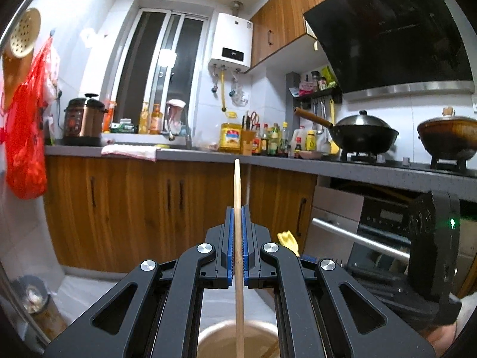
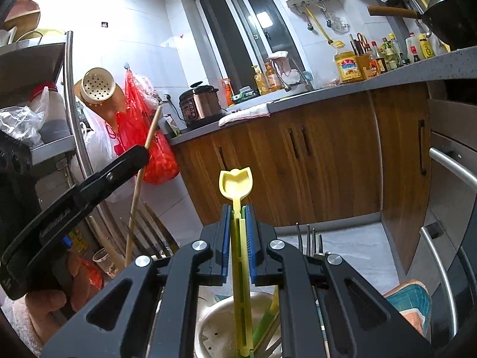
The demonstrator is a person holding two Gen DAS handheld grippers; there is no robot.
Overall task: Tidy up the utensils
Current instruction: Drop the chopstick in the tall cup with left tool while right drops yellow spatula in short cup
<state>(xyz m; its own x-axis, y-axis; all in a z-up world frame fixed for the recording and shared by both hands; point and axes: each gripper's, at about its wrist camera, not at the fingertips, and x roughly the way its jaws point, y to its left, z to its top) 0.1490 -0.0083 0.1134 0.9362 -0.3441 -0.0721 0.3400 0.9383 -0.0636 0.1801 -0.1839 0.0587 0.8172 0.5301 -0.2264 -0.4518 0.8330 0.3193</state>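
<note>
Matte black left claw [image 1: 238,232] shows ribbed blue pads and round silver screws on angular, cut-out arms. The right claw [image 2: 238,232] matches it: black frame, blue pads, silver screws, green light glowing on its housing.

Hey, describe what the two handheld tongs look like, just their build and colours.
Both tongs, left and right, are matte black with angular linkage arms, silver round pivot bolts and blue ribbed pads. The right tongs' body shows a small green light. A pale fuzzy sleeve shows.

An upright wooden chopstick [image 1: 237,197] and a yellow plastic spoon [image 2: 238,197] stand over cups.
</note>
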